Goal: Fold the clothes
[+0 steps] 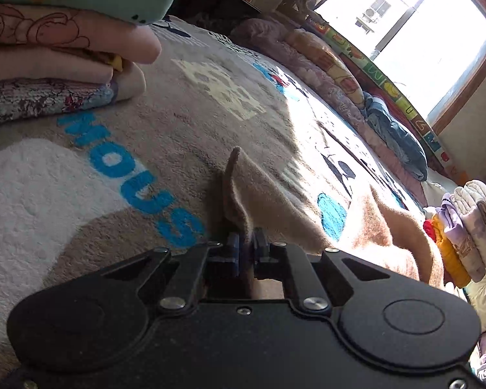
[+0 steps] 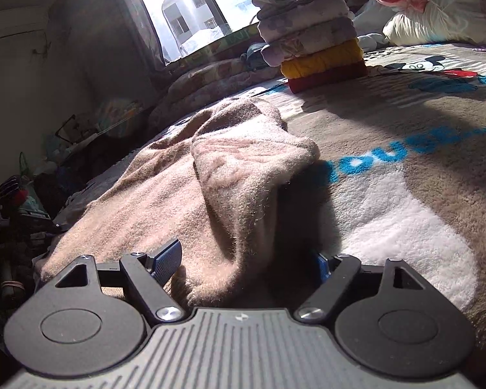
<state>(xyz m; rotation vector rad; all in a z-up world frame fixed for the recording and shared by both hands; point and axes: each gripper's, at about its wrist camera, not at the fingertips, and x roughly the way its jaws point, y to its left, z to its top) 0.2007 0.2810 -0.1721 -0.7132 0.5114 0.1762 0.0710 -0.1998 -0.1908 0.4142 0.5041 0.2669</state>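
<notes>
A fuzzy tan garment [image 2: 165,194] lies rumpled on the grey cartoon-print blanket [image 2: 405,214] that covers the bed. In the left wrist view my left gripper [image 1: 247,243] is shut on a corner of the tan garment [image 1: 243,194], which stands up in a peak between the blue pads. In the right wrist view my right gripper [image 2: 246,259] is open, its blue pads [image 2: 167,261] wide apart. A raised fold of the garment lies between them, with neither pad pressing on it.
A stack of folded clothes [image 1: 48,58] rests at the upper left of the left wrist view. Another folded stack [image 2: 314,35], yellow and red at its base, stands further along the bed. Rolled quilts [image 1: 340,74] line the window side. Clutter [image 2: 16,201] sits off the bed's left edge.
</notes>
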